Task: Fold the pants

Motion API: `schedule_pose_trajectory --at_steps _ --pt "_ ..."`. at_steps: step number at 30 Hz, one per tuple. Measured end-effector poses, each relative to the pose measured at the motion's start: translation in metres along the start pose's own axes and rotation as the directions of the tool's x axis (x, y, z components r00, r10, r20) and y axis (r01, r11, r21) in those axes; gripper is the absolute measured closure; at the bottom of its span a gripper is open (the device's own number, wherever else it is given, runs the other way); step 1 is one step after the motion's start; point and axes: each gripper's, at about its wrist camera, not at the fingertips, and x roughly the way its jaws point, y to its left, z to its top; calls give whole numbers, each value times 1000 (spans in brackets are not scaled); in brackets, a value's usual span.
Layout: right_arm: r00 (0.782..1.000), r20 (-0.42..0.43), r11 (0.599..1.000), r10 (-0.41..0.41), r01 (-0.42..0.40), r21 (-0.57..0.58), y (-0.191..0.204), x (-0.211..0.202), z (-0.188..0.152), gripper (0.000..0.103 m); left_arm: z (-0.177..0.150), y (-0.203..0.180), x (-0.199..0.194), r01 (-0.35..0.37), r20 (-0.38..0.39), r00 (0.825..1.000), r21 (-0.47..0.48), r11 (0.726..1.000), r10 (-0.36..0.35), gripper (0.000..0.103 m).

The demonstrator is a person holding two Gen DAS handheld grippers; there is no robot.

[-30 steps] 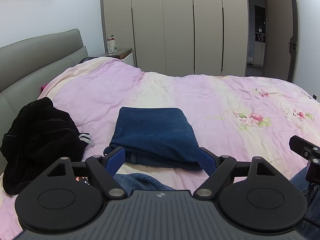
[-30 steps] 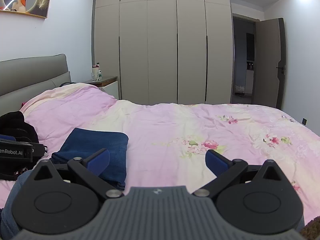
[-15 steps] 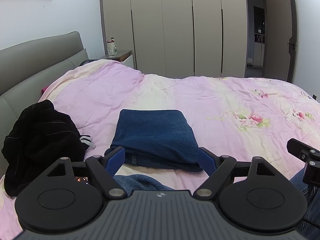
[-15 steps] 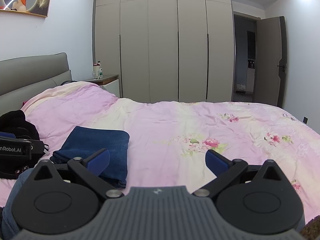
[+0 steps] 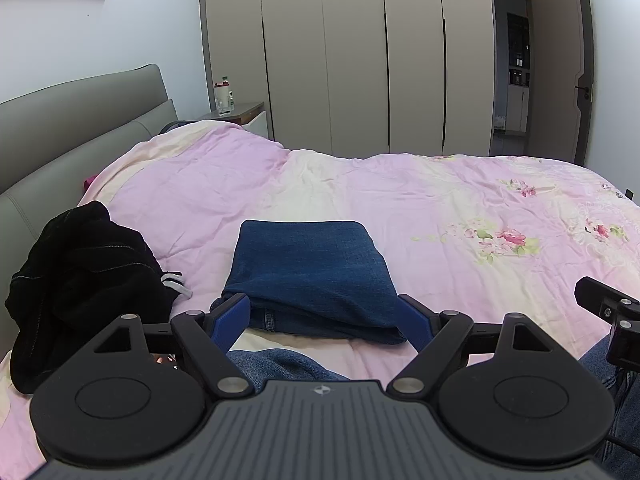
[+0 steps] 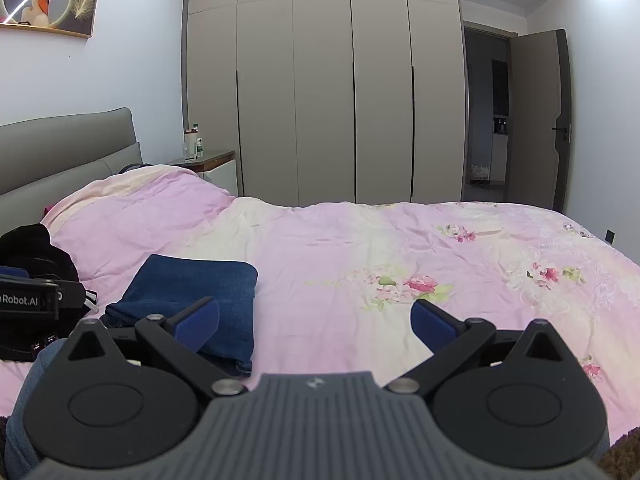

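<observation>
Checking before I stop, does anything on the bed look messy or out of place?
The folded jeans lie neat and square on the pink duvet. The one untidy thing is a black garment, heaped unfolded by the headboard. Both grippers are open and empty.

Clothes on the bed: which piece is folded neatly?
The blue jeans, a flat rectangle in front of the left claw. The black garment beside them is a crumpled heap.

1. Only readable text was "Robot.AI" in white on the black body of the left hand-held gripper (image 6: 28, 300), at the left edge of the right wrist view; the start of the word was cut off.
2. Bottles (image 6: 193, 145) on the nightstand (image 6: 208, 160) had labels, way too small to read.
</observation>
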Motion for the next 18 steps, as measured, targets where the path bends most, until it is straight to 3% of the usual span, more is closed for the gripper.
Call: schedule_pose_trajectory --at_steps 18 --pt "1000 -5 1000 3 -3 3 1 1 -2 5 2 4 -1 6 -6 1000 -3 1000 -6 7"
